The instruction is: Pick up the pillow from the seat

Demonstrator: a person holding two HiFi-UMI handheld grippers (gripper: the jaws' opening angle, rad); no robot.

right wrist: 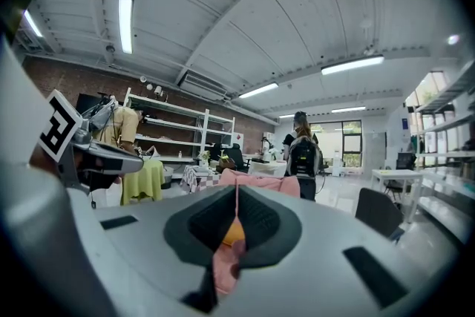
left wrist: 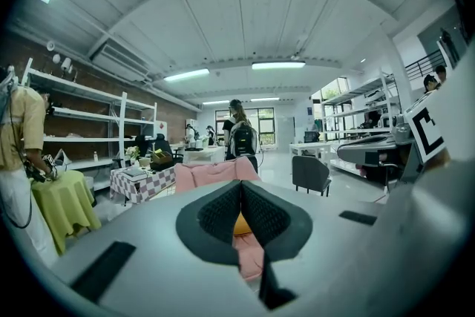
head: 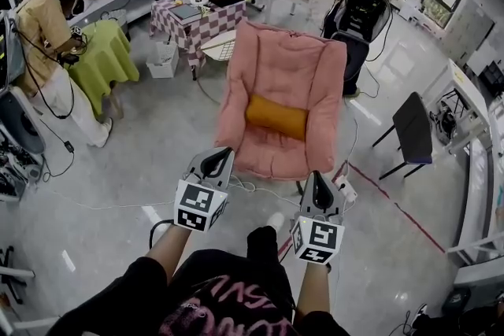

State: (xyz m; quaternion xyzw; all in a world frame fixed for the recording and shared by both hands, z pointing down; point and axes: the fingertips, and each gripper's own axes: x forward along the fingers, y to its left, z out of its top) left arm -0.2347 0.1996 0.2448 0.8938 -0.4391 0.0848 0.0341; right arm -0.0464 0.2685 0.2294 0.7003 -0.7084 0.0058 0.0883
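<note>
- The orange pillow (head: 276,116) lies across the seat of the pink armchair (head: 285,63), at the foot of its backrest. Both grippers hang well apart from it, on the person's side.
- The left gripper (head: 217,162) and the right gripper (head: 318,186) each have their jaws pressed together, with nothing between them.
- The step in hand looks like the approach. To do it well, spread both sets of jaws before arriving and bring one gripper to each end of the pillow. Tip them down towards the seat, since they point nearly level.
- Bite deep enough to catch filling, not only cover, then raise both ends together so the soft pillow neither sags nor drags on the chair's padding.
- Only the head view shows the pillow's full width, how it sits on the seat, and its gap from each gripper.
- Only the gripper views show the line where the jaws meet. In them the pillow is just an orange sliver beyond the tips.
</note>
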